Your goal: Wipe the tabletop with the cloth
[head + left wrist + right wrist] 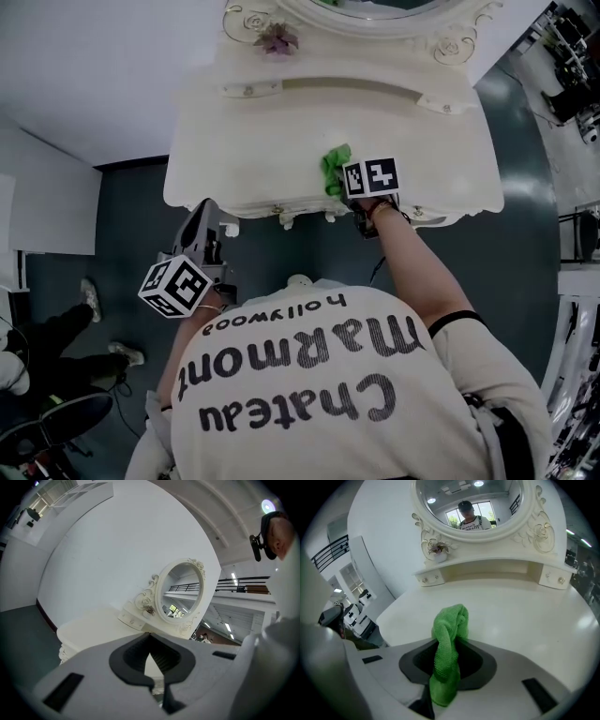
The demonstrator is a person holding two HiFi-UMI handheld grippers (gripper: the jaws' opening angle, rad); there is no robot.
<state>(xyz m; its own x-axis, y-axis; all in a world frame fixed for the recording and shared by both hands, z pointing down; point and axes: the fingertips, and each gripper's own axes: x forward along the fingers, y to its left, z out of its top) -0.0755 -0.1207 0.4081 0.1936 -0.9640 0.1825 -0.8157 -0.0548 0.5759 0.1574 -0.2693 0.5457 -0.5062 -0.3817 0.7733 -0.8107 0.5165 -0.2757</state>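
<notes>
A green cloth [449, 651] is pinched between the jaws of my right gripper [446, 667], its free end bunched over the cream tabletop [520, 620]. From the head view the cloth [334, 171] lies at the front middle of the dressing table [225, 141], just ahead of the right gripper [358, 187] and its marker cube. My left gripper [204, 223] hangs off the table's front left corner, over the floor. Its jaws in the left gripper view [153, 677] are closed with nothing between them.
An ornate oval mirror [476, 501] rises at the back of the table, above a low shelf with small drawers [487, 571]. A small flower ornament [277, 39] sits at the back left. Someone's legs and shoes [94, 309] are on the dark floor at left.
</notes>
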